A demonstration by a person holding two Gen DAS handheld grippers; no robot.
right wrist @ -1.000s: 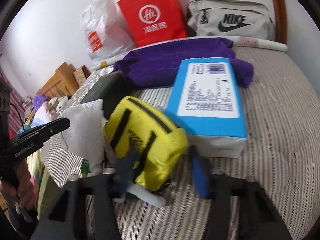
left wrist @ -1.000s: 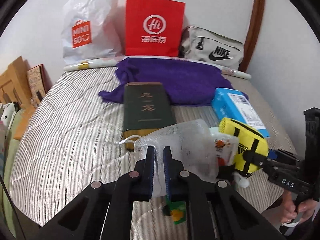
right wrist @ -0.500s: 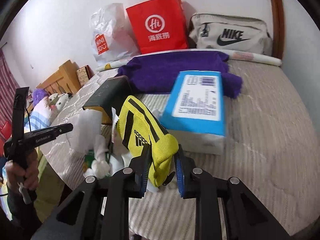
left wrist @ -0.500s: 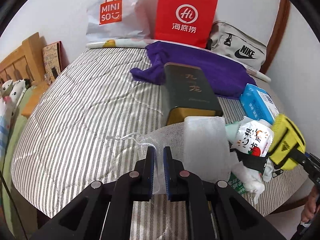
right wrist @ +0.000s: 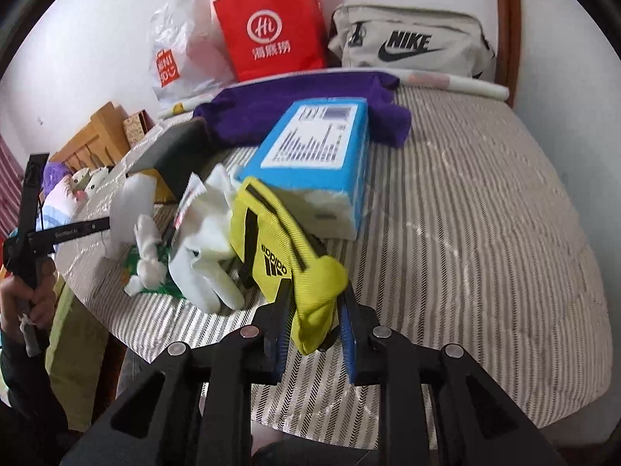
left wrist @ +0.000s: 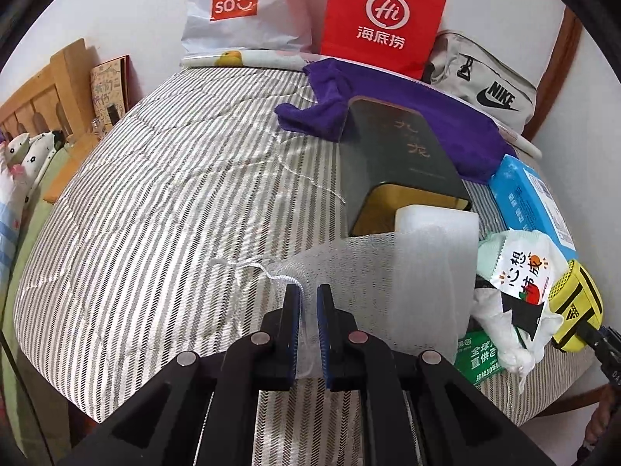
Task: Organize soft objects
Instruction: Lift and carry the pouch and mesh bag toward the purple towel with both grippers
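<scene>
While our left gripper is pinching the mesh bag and our right gripper is clamping the yellow pouch near the bed's edge, striped bedding is lying open rightward.

The bed cover is striped grey and white. Far on it lies a purple towel, with a dark green box lettered in gold, its near end golden. A blue packet bears a white label. The mesh bag is white, the foam block white too. The pouch is yellow with black stripes and logo. The socks are white. At the wall stand a red paper bag with white logo, a white plastic bag with an orange patch, and a beige bag with black logo.
</scene>
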